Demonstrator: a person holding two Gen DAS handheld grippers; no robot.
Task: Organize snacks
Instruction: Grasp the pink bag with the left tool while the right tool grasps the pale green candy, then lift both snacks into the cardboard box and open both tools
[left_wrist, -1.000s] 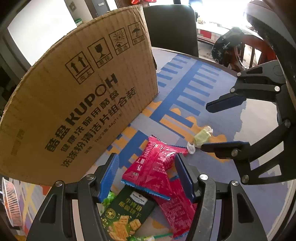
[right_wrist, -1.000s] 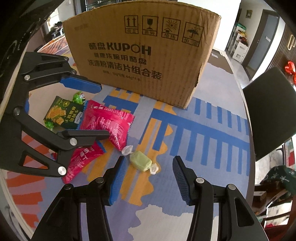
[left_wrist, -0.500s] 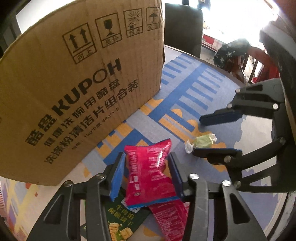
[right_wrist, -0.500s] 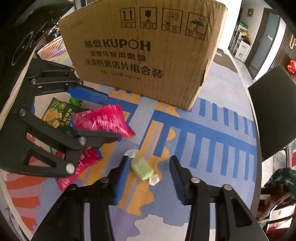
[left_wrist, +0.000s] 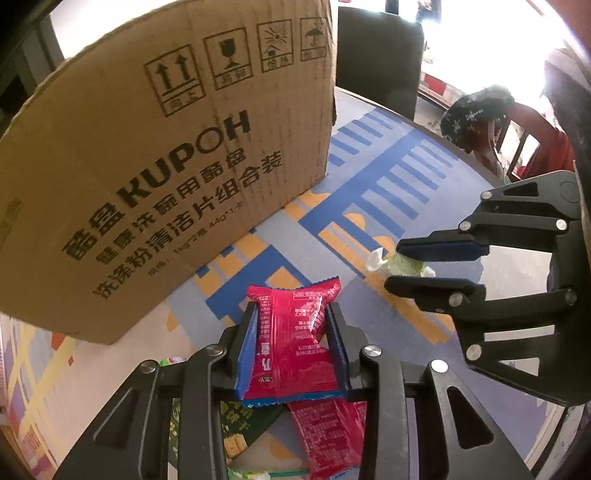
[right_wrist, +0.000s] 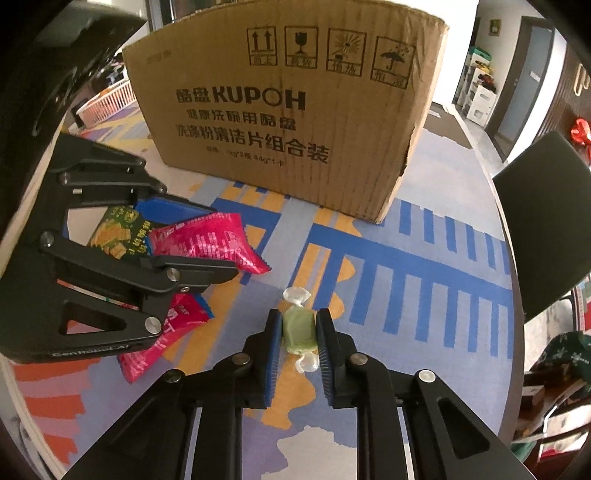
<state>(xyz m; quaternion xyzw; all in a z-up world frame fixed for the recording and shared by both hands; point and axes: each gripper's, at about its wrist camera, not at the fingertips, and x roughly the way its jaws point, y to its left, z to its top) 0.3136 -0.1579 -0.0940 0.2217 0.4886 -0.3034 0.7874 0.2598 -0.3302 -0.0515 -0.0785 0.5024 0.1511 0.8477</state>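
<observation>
My left gripper (left_wrist: 291, 332) is shut on a red snack packet (left_wrist: 293, 339) and holds it above the table; it also shows in the right wrist view (right_wrist: 207, 240). My right gripper (right_wrist: 298, 332) is shut on a green wrapped candy (right_wrist: 298, 330) on the tablecloth; the candy also shows in the left wrist view (left_wrist: 404, 264). A large cardboard box (right_wrist: 288, 110) stands upright behind both; it also shows in the left wrist view (left_wrist: 166, 166). A second red packet (right_wrist: 159, 339) and a green cracker packet (right_wrist: 118, 236) lie under the left gripper.
The round table carries a blue, orange and grey patterned cloth (right_wrist: 406, 277). A dark chair (right_wrist: 546, 221) stands at the table's right edge. A pink basket (right_wrist: 107, 103) sits left of the box. Small green candies (left_wrist: 236, 472) lie near the cracker packet.
My left gripper closed on the red packet and lifted it off the pile. My right gripper moved in around the green candy and closed on it.
</observation>
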